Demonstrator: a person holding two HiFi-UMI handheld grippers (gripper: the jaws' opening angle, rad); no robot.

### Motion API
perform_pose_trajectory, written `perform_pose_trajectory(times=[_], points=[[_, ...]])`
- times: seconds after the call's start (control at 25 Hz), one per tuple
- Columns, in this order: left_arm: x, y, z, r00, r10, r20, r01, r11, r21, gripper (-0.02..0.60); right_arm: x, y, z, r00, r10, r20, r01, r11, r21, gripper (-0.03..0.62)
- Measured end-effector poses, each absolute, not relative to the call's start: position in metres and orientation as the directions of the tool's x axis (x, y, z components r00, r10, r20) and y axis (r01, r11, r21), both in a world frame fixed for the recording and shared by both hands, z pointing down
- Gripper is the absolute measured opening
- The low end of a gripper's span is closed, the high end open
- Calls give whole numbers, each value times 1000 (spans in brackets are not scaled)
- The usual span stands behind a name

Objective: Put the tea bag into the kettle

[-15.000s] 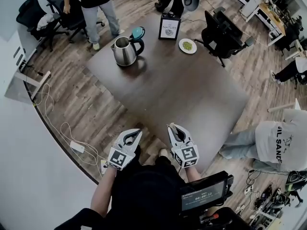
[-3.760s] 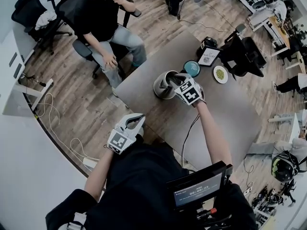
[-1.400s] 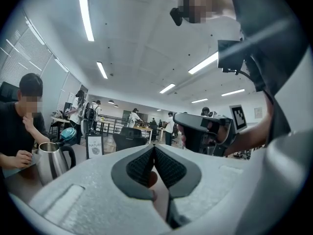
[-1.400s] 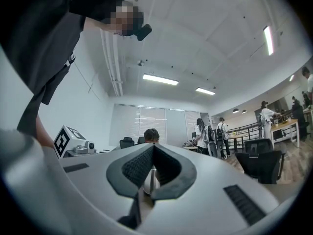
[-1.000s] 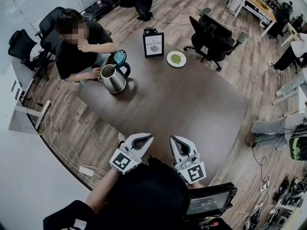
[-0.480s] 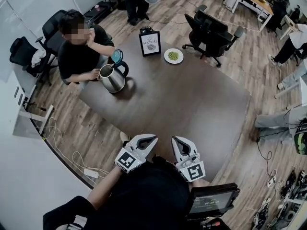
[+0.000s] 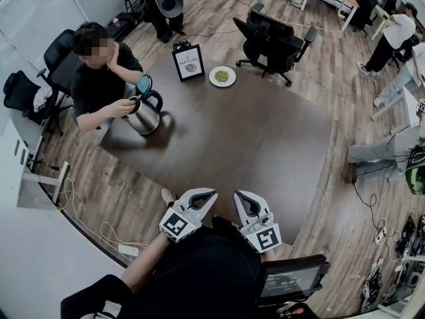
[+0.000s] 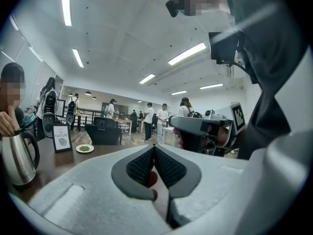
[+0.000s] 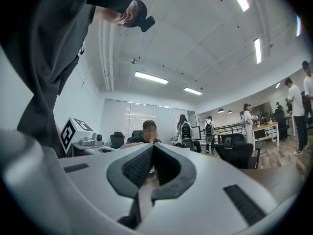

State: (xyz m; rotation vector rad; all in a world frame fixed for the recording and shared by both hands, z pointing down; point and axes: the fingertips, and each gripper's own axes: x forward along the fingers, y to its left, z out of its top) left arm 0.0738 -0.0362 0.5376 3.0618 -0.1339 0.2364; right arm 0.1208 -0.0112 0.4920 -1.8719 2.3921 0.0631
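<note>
the left gripper (image 7: 212,193) and the right gripper (image 7: 237,195) sit side by side at the lower centre of the head view. both are at the near edge of the table (image 7: 252,131), with their tips pointing toward the top of the frame.

left gripper: the left gripper view shows the two jaws closed tip to tip, with the ribbed pads (image 8: 142,166) meeting along the centre line. no object is clamped between them.

right gripper: the right gripper view shows the jaws fully closed, pads together, with no object between them.

the kettle (image 7: 143,115) stands upright on the table's far left corner, in the upper left of the head view and well apart from both grippers. its body is bare steel with a black handle. its teal lid (image 7: 143,85) is tipped up, so the mouth is uncovered. a seated person (image 7: 99,72) is just beside the kettle on its left, with one hand (image 7: 123,106) at the rim.

the tea bag cannot be made out in any view, and the inside of the kettle is too small to inspect.

a framed sign (image 7: 188,62) stands on the far edge of the table. a white plate (image 7: 222,76) with green contents lies just to the right of the sign. office chairs (image 7: 272,35) stand beyond the table at the top of the frame.
</note>
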Motion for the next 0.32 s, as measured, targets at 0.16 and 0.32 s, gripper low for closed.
perform_pose_trajectory(times=[0.16,0.32], points=[[70,-24,533,982,-91,167,-103,-993,66,3,116,2,483,-241,-962,-126,-967,249,-54,5],[68,-18,523,975,-153,163,-165,-984,62,4,118,14,477,-259,-959,-114,-962,266,-57,5]])
